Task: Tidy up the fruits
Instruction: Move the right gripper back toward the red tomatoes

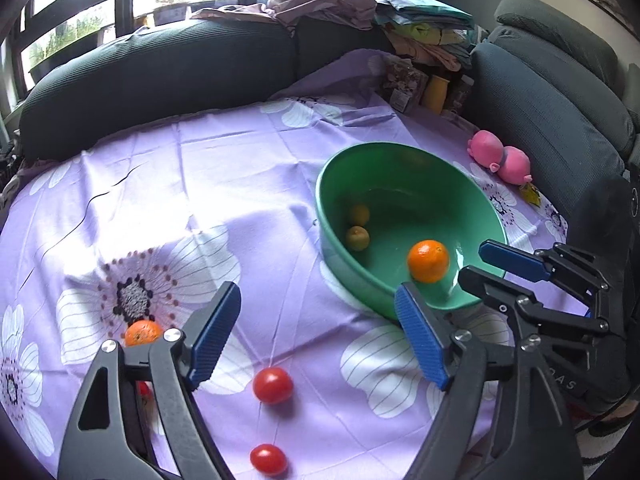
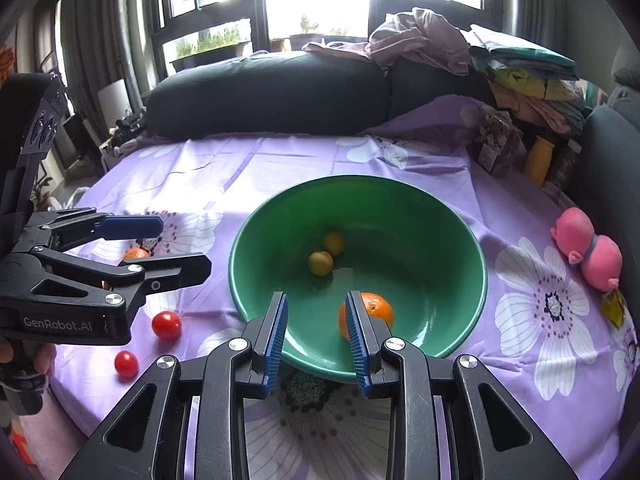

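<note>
Left claw (image 1: pixel 320 334) open beside orange (image 1: pixel 428 261).

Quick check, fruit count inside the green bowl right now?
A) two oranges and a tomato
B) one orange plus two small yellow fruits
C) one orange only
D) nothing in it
B: inside the green bowl lie one orange and two small yellow fruits; the tomatoes sit outside on the cloth.

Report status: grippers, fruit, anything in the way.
Left gripper open, empty; right gripper shut, empty. Green bowl holds one orange. Two tomatoes on cloth. Path clear.
</note>
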{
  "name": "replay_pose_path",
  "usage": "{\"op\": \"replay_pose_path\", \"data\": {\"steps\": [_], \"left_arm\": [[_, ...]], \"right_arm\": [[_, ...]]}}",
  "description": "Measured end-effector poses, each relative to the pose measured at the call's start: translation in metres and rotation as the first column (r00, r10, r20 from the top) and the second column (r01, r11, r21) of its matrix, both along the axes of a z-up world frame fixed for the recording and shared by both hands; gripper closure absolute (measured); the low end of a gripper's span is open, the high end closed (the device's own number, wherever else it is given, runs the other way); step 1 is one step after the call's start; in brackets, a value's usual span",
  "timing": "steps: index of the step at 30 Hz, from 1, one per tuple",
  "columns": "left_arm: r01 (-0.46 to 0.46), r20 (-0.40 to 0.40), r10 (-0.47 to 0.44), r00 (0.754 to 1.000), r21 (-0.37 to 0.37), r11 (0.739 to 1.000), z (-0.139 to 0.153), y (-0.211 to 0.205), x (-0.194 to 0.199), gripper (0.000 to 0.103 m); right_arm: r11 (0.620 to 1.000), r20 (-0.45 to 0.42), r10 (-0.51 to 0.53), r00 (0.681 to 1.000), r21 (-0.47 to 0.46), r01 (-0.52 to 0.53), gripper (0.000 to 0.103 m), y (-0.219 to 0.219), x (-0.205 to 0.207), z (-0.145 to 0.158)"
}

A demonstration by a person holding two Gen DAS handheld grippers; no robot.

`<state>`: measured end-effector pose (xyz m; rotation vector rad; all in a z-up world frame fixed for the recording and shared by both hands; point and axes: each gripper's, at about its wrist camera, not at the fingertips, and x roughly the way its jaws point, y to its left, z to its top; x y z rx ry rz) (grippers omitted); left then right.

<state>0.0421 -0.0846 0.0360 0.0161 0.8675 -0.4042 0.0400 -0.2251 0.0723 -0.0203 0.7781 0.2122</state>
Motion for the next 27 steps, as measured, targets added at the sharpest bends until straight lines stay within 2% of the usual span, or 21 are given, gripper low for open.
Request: {"op": "replay_pose_path", "data": {"steps": [11, 16, 27], "left_arm": [[-0.130, -0.056, 0.129, 0.990, -0.023, 0.991, -0.011, 0.058, -0.036, 0.014], [-0.185, -0.073, 0.183, 0.980, -0.027, 0.982, -0.014, 0.079, -0.049, 0.013], [-0.243, -0.099, 0.238, 0.966, -0.042, 0.969, -0.019, 0.105, -0.065, 0.013]], "right_arm": [[0.994, 0.009, 0.108, 0.994, -0.033, -0.107, 0.072, 0.040, -0.018, 0.008], [0.989, 0.009, 0.141, 0.990, -0.043, -0.140, 0.072, 0.055, -0.024, 0.010], [0.975, 0.001, 0.215, 0.977, -0.056, -0.215, 0.072, 0.085, -0.032, 0.010]]}}
